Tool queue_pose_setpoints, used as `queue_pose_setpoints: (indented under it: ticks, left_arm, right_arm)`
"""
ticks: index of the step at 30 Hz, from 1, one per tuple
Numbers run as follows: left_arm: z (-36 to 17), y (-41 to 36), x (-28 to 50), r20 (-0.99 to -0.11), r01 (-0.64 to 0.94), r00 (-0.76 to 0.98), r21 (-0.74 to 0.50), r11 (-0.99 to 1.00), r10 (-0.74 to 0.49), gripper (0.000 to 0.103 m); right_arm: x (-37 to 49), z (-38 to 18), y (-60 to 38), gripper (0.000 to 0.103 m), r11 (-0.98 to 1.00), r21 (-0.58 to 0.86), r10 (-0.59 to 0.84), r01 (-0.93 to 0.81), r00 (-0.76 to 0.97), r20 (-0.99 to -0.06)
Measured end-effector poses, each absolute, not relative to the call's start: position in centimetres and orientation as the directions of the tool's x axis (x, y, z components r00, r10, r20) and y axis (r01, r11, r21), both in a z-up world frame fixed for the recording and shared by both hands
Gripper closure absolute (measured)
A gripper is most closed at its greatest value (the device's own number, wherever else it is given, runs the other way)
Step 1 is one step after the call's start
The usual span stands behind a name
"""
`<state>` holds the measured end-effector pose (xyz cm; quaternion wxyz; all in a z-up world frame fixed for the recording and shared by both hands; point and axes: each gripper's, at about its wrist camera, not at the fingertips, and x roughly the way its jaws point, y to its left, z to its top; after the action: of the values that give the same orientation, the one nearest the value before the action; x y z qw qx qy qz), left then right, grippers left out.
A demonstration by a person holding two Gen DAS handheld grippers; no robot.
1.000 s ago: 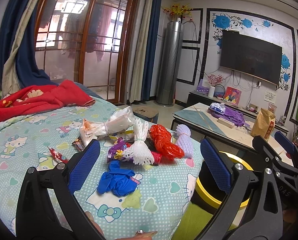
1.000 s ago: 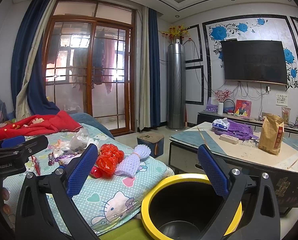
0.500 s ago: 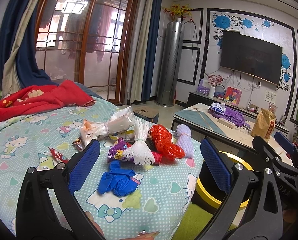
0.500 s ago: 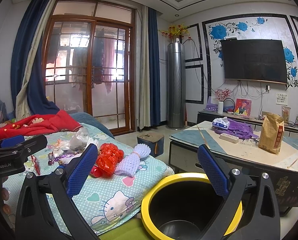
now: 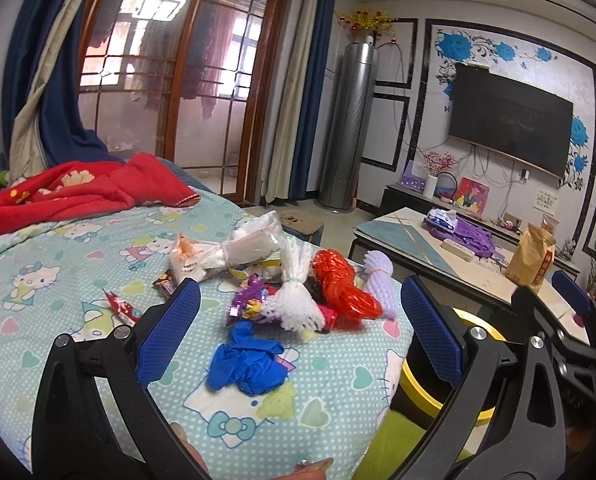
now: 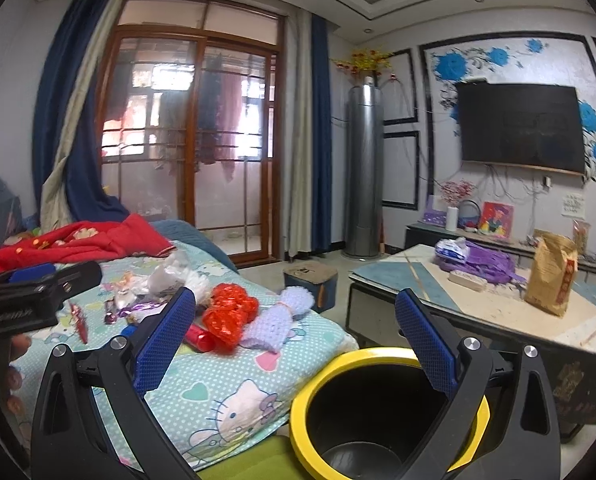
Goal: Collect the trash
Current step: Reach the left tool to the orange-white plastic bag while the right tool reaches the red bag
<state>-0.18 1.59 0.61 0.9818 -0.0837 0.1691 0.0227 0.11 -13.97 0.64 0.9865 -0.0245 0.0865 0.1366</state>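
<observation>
Left gripper (image 5: 299,330): jaws spread wide, nothing between the blue pads, held above the near part of the bedsheet (image 5: 58,264). Fingertips of the person's hand (image 5: 186,444) show at 6 o'clock under the gripper frame.

Trash lies in a loose pile on the sheet, ahead of the left gripper at 12 o'clock. Crumpled blue gloves (image 5: 248,360) lie nearest, between the two fingers in view and apart from both. Just behind them: white foam net (image 5: 298,292), with purple foil wrappers (image 5: 248,300) touching it at its 9 o'clock side. Red mesh bag (image 5: 343,284) sits at 3 o'clock of the white net, touching it; lavender foam net (image 5: 379,280) lies just beside the red one, near the bed edge. Clear plastic bag (image 5: 234,250) lies behind the pile at 11 o'clock. One small red wrapper (image 5: 120,306) lies apart at 9 o'clock, close to the left finger.

Right gripper (image 6: 294,334): also fully open, holding nothing, hovering over the yellow-rimmed trash bin (image 6: 309,388). Bin stands on the floor just beside the bed corner; inside is black and I can see no contents. From this view the red mesh bag (image 6: 228,314) and lavender foam net (image 6: 280,320) lie at 11 o'clock of the bin, on the sheet.

Red blanket (image 5: 74,196) is bunched at the far end of the bed, well apart from the trash.
</observation>
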Motion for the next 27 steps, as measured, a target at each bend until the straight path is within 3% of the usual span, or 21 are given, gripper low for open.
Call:
queue_pose_setpoints:
  ticks: [18,27]
  left_arm:
    - [0.5,10.1,2.2,-0.393,-0.176,0.916,-0.204,0.963,0.084,0.011]
    - [0.2,13.8,7.5,-0.558,-0.149,0.829,-0.154,0.977,0.038,0.011]
  right_arm:
    - [2.6,0.8,-7.9,0.006,0.862,-0.072,0.46,-0.501,0.834,-0.304]
    - [7.1,-0.2,-6.6,0.006,0.865,-0.073,0.435,-0.497,0.814,-0.385]
